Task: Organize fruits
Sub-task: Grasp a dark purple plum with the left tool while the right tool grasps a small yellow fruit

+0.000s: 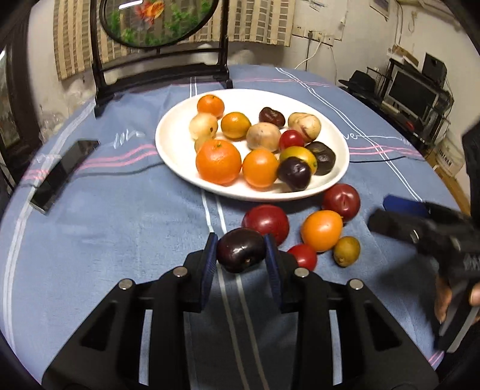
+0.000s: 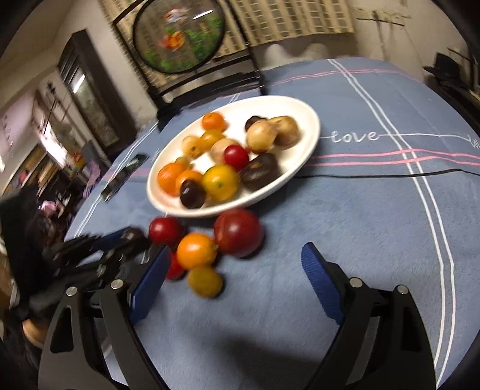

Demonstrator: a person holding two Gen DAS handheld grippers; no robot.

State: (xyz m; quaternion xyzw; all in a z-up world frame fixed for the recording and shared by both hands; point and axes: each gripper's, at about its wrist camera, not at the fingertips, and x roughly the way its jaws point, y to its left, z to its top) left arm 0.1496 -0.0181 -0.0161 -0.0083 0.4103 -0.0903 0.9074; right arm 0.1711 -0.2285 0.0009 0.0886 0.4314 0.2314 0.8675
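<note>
L gripper (image 1: 241, 255) w/ blue pads is clamped on a dark purple plum (image 1: 241, 250) just short of the white oval plate (image 1: 180, 168), R gripper (image 2: 237, 291) nearby, fingers wide apart, empty.

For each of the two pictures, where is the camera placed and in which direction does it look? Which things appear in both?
Left wrist: sits on the left gripper, looks down across the table at the white plate; its pads clamp a dark plum; the right gripper shows at the right edge.
Right wrist: sits on the right gripper, open and empty, faces the plate from further right; the left gripper is blurred at the left.
Shared: plate, loose fruits, round screen.
</note>
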